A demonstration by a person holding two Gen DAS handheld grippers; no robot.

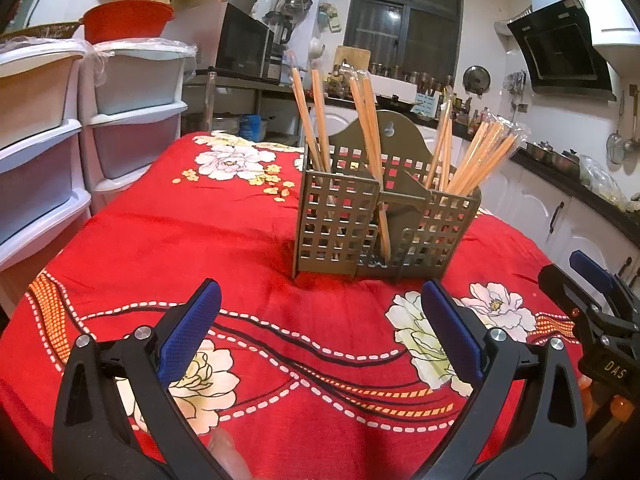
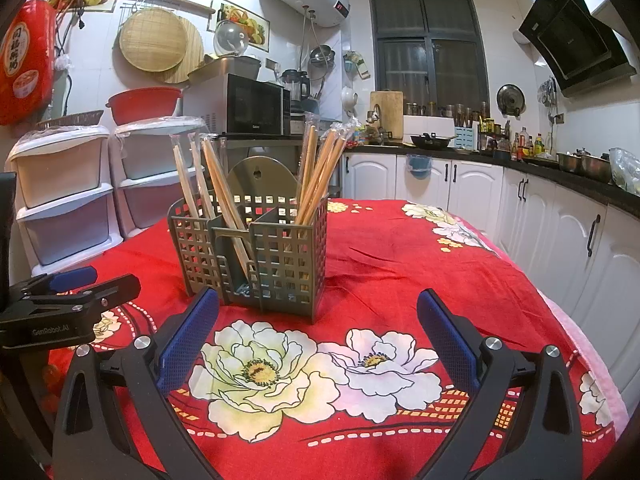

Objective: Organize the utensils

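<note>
Red flowered tablecloth [image 2: 400, 248] covers the table. My left claw [image 1: 320, 320] hangs wide open and empty, near the holder [image 1: 384, 216]. Wrapped chopsticks [image 1: 476, 160] stand sorted in it; none lie loose, so little seems left. My right claw [image 2: 318, 326] gapes empty too.

Wrapped chopsticks [image 1: 476, 160] upright in caddy [image 2: 280, 256]

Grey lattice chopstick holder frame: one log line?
left gripper open, empty | right gripper open, empty | wooden chopsticks upright in grey lattice plastic holder | red floral tablecloth
</note>
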